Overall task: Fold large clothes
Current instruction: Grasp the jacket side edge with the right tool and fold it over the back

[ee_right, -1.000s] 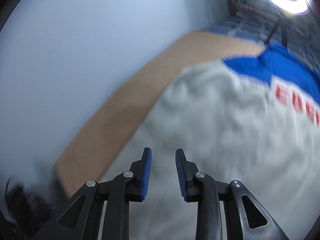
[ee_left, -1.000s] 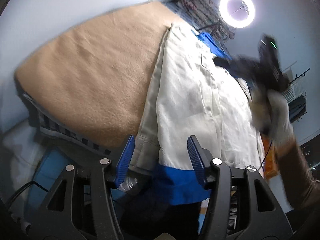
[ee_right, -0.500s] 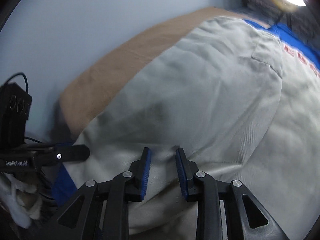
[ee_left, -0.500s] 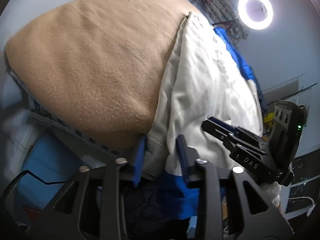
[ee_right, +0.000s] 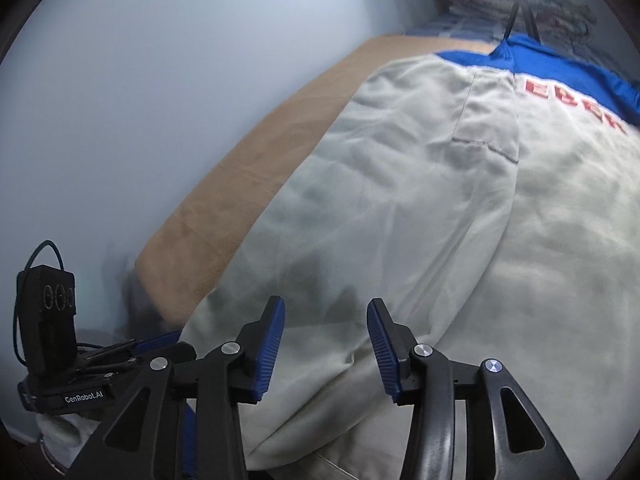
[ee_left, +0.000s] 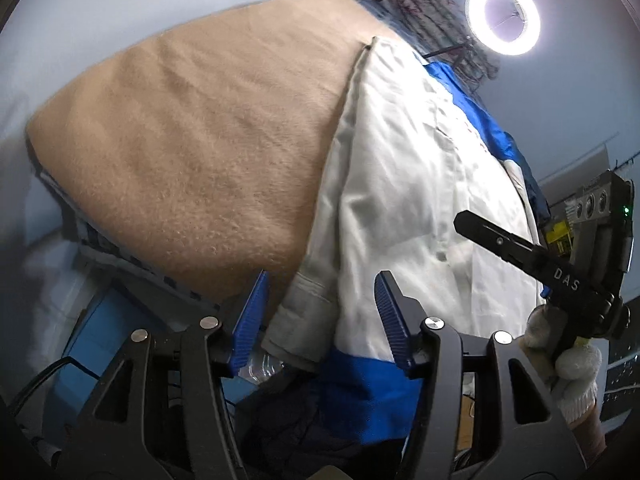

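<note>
Fingers first, left wrist view: left gripper (ee_left: 320,320) jaws apart, just been opening, blue pads standing clear on either side of the garment's near hem. Cloth between them, nothing pinched. Pale grey jacket (ee_left: 408,184) with blue trim laid lengthwise on tan blanket (ee_left: 208,152), near end hanging off the bed edge toward the camera, blue band at the bottom. Long left edge of the jacket running up beside the bare blanket. Right gripper (ee_left: 496,240) visible at right, gloved hand (ee_left: 576,364) on its handle, one black finger reaching over the jacket's right side. Ring light (ee_left: 503,18) at the far end, dark bundle beneath it.

Right wrist view: right gripper (ee_right: 326,344) jaws also apart, just been opening, hovering over a fabric ridge near the hem; no pad contact visible. Jacket (ee_right: 440,208) fills the frame, blue yoke and red lettering far end, pocket seam mid-frame. Left gripper body (ee_right: 52,344) low left, by the same hem.

Judgement: early in the fold, garment spread flat, both tools lining up on the near hem for a grasp. Next move probably: settle each pair of pads over one hem corner, close through all layers, lift together, carry toward the collar. Risk: catching only the top layer, or uneven lift skewing the fold.
</note>
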The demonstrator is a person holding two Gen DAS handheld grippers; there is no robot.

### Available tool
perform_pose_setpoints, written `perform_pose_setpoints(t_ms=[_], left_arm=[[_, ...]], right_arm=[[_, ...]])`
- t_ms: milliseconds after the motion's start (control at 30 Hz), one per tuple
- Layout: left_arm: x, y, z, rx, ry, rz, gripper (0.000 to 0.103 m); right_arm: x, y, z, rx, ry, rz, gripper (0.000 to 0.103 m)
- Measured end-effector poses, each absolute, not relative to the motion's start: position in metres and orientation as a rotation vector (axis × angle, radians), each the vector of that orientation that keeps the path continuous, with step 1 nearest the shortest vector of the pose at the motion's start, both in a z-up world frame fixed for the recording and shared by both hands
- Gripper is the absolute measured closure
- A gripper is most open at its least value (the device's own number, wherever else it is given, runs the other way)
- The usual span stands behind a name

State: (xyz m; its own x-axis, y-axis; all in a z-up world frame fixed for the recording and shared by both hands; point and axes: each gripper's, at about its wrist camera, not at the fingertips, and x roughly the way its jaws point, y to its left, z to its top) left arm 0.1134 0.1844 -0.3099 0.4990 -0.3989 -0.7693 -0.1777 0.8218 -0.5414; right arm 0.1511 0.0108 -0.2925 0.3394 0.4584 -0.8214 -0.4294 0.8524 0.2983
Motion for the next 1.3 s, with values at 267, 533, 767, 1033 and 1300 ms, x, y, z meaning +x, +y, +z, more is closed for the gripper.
perform_pose_setpoints(t_ms=[267, 533, 767, 1033, 1300], left_arm=[[0.11, 0.177, -0.301, -0.599, 1.019, -0.214, 0.084], [0.101, 0.148, -0.269, -0.499, 0.931, -0.275, 0.087], [0.098, 0.132, -0.262, -0.428, 0.909, -0.299, 0.087], [0.099, 0.124, -0.257, -0.401, 0.905, -0.304, 0.086], [0.083, 0.134, -0.225, -0.418, 0.803, -0.366, 0.078]], right_arm=[[0.167, 0.023, -0.303, 0.029, 1.163, 0.542, 0.044], [0.203, 0.061, -0.282, 0.062, 1.156, 0.521, 0.028], [0.223, 0.122, -0.295, -0.096, 1.201, 0.496, 0.03], [0.231, 0.13, -0.32, -0.205, 1.248, 0.391, 0.087], [0.231, 0.055, -0.3, 0.135, 1.186, 0.513, 0.101]])
